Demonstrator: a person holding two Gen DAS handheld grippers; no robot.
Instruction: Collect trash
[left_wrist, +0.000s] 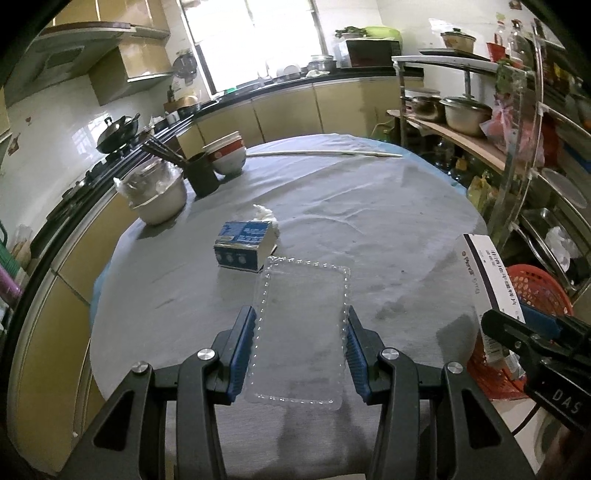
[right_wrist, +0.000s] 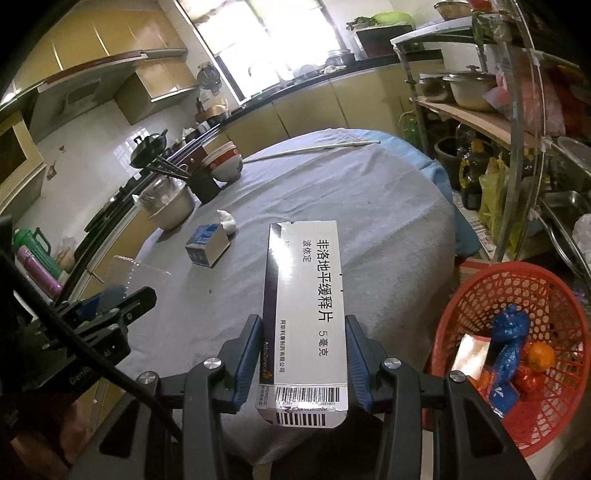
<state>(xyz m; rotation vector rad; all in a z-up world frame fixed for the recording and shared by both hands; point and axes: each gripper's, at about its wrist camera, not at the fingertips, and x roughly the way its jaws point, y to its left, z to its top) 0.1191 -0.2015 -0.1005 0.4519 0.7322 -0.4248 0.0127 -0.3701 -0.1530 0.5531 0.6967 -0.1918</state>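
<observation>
Carrying two pieces of trash at once, a person works over a round, grey-clothed surface in a kitchen. The left hand-held gripper is clamped on a clear plastic tray, its blue pads pressing the tray's long sides, and the tray appears lifted above the cloth. The right hand-held gripper is clamped on a white medicine carton printed with black characters and a barcode, also held off the surface.

A red mesh basket stands on the floor beside the surface, at about four o'clock in the right wrist view. It already holds a blue bag, a blue packet, red wrappers, a silvery pouch and an orange fruit, so part of the collecting looks done. Neither held item has reached the basket yet; dropping both in seems to be the step in hand.

Left on the surface, at about ten o'clock from the carton, are a small blue box and a crumpled white tissue just behind it; these look like trash still to gather. Stacked bowls, a dark cup of chopsticks and a covered pot sit at the far left edge and appear to be kitchenware, not trash.
</observation>
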